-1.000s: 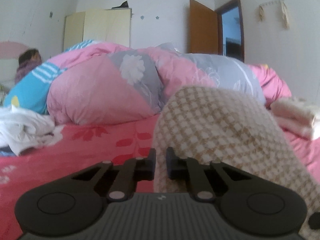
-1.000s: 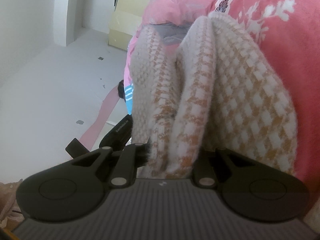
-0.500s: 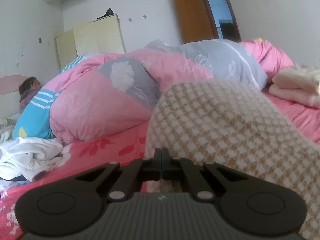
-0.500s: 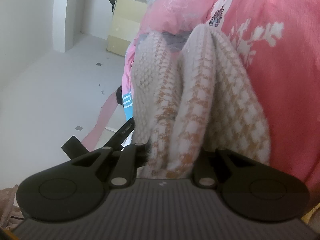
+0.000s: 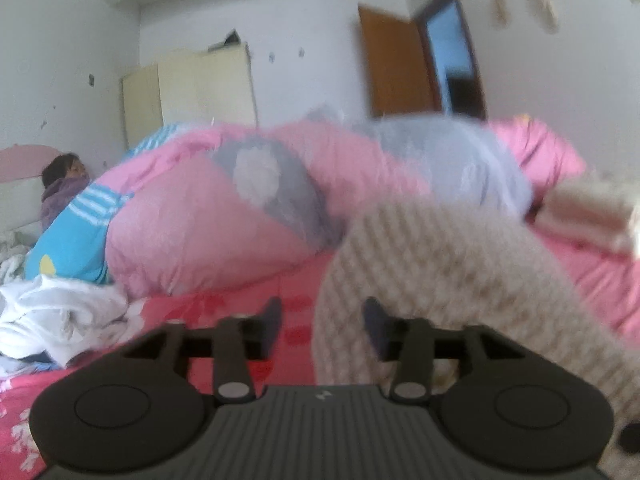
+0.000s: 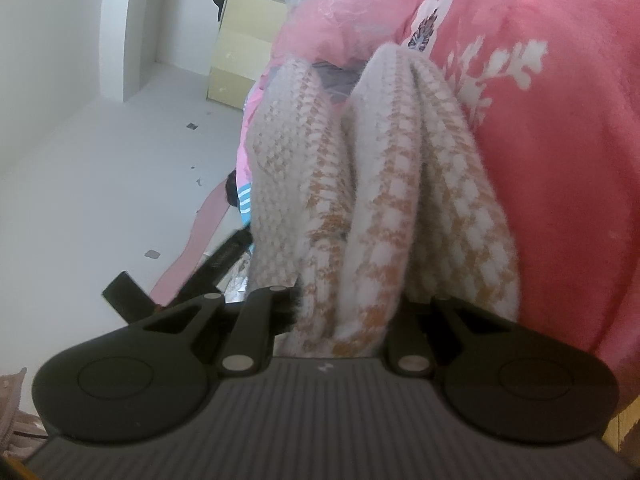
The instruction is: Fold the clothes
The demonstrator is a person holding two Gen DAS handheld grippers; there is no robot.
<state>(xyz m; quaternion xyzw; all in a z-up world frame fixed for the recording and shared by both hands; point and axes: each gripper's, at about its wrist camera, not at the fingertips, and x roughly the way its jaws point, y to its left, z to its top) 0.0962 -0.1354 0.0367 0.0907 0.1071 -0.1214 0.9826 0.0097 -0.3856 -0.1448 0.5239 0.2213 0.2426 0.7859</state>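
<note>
The right gripper [image 6: 344,312] is clamping the sweater [image 6: 384,200], which is stretching straight ahead; the left gripper [image 5: 322,322], jaws just opening, is probably touching nothing, the sweater's edge between them.

I find no legible text, number or brand in either view. Only mark: small pale logo on ribbed body of left gripper [image 5: 322,322] and same on right gripper [image 6: 344,320], too small to read. Printing on dark bar beside sweater [image 6: 380,200] blurred, unreadable.
</note>
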